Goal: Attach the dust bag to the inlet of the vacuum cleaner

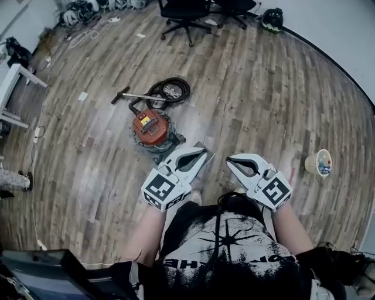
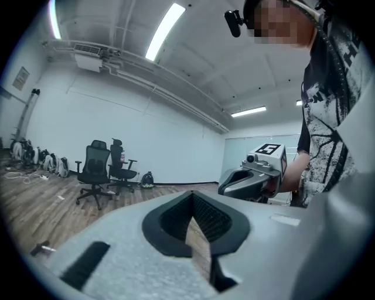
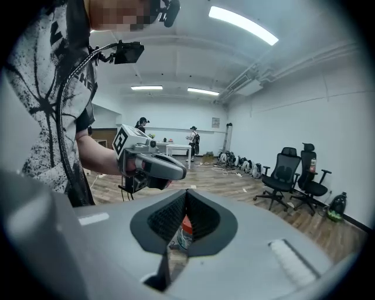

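Lying behind the vacuum cleaner (image 1: 151, 128) is a coiled hose (image 1: 186, 90).

Wooden floor (image 1: 263, 88) bears a red vacuum cleaner (image 1: 151, 128), coiled hose (image 1: 170, 91), office chairs (image 1: 184, 14), perhaps a cup (image 1: 319, 163)

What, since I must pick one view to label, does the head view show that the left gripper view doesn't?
Only the head view: the red vacuum cleaner on the floor, a coiled hose behind it, and a cup at the right. Only the left gripper view: the ceiling lights and the wall unit. Both: the office chairs, the wooden floor, and the right tongs, shut.
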The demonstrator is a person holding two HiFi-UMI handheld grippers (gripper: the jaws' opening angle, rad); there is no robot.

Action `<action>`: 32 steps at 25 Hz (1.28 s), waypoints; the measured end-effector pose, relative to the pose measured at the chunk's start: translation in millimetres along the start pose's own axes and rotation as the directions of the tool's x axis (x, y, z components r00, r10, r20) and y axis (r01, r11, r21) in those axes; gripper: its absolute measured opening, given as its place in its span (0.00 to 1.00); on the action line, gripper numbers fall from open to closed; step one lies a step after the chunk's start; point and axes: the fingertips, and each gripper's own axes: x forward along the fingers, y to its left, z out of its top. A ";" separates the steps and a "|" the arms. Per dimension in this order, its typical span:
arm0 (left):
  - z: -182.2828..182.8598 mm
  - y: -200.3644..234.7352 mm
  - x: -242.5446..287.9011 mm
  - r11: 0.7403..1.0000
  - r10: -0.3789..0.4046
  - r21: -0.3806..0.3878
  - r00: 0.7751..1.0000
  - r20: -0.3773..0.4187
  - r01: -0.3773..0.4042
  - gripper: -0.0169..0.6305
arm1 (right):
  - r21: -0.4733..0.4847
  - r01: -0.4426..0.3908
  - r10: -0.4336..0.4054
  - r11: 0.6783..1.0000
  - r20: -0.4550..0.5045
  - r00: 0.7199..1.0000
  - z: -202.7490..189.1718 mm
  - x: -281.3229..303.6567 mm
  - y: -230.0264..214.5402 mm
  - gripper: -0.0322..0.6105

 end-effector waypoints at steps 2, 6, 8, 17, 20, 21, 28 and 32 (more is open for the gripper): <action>-0.1 10.9 -0.3 0.998 0.061 -0.029 0.998 0.016 -0.061 0.02 | -0.018 -0.066 0.066 0.998 0.006 0.998 1.0 14.9 -11.1 0.06; 3.1 24.7 10.1 0.983 0.180 -0.049 0.983 0.033 -0.178 0.02 | -0.050 -0.187 0.189 0.981 0.037 0.981 5.3 36.5 -41.7 0.06; 4.8 33.0 17.5 0.966 0.256 -0.054 0.966 0.035 -0.254 0.02 | -0.075 -0.252 0.256 0.965 0.056 0.965 7.5 42.6 -59.2 0.06; -7.2 37.3 64.5 0.825 0.550 -0.171 0.835 0.027 -0.538 0.02 | -0.185 -0.546 0.548 0.817 -0.041 0.835 -46.1 26.8 -99.7 0.06; -13.5 39.5 74.9 0.802 0.585 -0.149 0.811 0.009 -0.578 0.02 | -0.188 -0.596 0.591 0.781 -0.085 0.802 -65.1 31.5 -100.0 0.06; -17.1 41.7 75.8 0.795 0.596 -0.143 0.803 0.001 -0.590 0.02 | -0.192 -0.611 0.604 0.768 -0.098 0.791 -70.8 34.3 -99.3 0.06; -67.2 63.3 64.0 0.767 0.625 -0.171 0.780 -0.019 -0.619 0.02 | -0.191 -0.646 0.612 0.739 -0.213 0.762 -131.7 64.8 -88.4 0.06; -125.5 97.9 54.0 0.773 0.617 -0.162 0.786 -0.028 -0.613 0.02 | -0.119 -0.656 0.607 0.746 -0.286 0.742 -214.9 114.8 -75.3 0.06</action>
